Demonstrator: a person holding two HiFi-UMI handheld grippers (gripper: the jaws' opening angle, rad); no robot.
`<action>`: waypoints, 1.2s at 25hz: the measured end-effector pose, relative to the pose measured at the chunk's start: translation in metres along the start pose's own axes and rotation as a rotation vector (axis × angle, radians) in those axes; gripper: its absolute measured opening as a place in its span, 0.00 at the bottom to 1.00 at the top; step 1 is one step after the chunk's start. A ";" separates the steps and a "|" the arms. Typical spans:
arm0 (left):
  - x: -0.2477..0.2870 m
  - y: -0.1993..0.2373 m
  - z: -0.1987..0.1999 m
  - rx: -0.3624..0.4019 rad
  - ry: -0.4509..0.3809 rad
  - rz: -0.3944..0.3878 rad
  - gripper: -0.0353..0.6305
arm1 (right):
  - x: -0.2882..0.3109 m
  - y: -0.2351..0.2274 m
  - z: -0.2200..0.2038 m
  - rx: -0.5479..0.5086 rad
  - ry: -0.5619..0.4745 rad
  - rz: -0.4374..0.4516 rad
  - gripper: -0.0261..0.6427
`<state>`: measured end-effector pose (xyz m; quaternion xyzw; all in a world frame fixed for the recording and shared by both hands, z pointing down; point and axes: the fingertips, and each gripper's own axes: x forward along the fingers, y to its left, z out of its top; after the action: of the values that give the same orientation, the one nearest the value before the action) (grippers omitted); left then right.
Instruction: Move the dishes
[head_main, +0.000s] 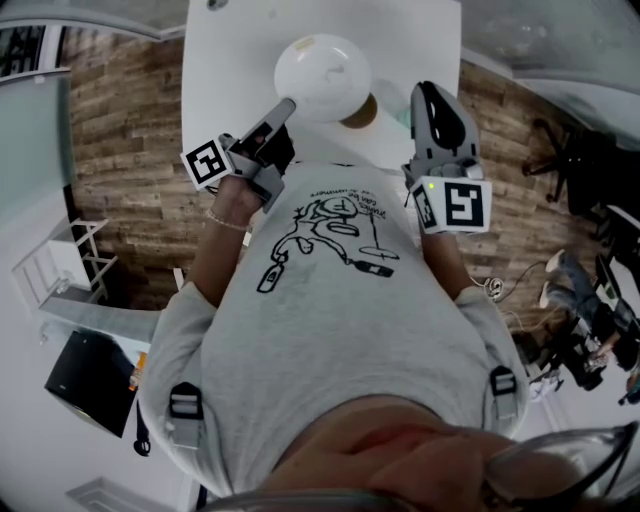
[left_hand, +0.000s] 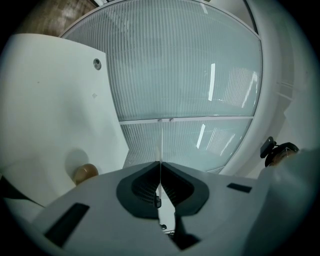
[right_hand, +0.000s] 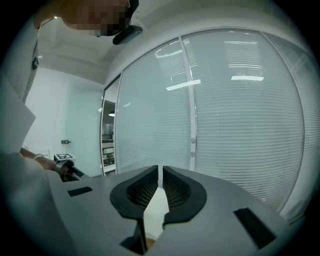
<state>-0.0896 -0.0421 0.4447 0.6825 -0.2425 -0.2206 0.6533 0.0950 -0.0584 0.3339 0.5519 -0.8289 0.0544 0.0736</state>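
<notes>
One white dish (head_main: 322, 72) is in hand, over the pale surface (head_main: 225, 60) at about 12 o'clock from the person. The left hand-held gripper (head_main: 283, 110) is clamped on its rim from 7 o'clock. In the left gripper view the dish shows only as a thin edge-on line (left_hand: 160, 145) running out of the closed pads. The right hand-held gripper (head_main: 432, 95) sits at 1 o'clock, closed and apparently empty.

This looks like the carry step. The next move calls for keeping the dish level and finding a landing spot.

A small tan object (head_main: 362, 112) at the dish's 5 o'clock is too hidden to identify. The pale wedge behind the right jaws may be the surface below. No destination is in view.
</notes>
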 end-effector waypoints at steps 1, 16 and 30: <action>0.000 0.000 0.000 0.000 -0.001 0.000 0.06 | -0.002 -0.001 0.005 -0.002 -0.009 -0.001 0.12; -0.008 0.004 0.003 0.010 -0.083 0.030 0.06 | 0.005 -0.004 0.012 0.017 -0.028 0.087 0.12; -0.039 0.051 0.020 -0.056 -0.121 0.035 0.06 | 0.009 0.022 0.021 0.012 -0.034 0.106 0.12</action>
<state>-0.1344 -0.0350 0.4944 0.6450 -0.2874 -0.2567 0.6600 0.0700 -0.0613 0.3150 0.5086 -0.8577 0.0536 0.0531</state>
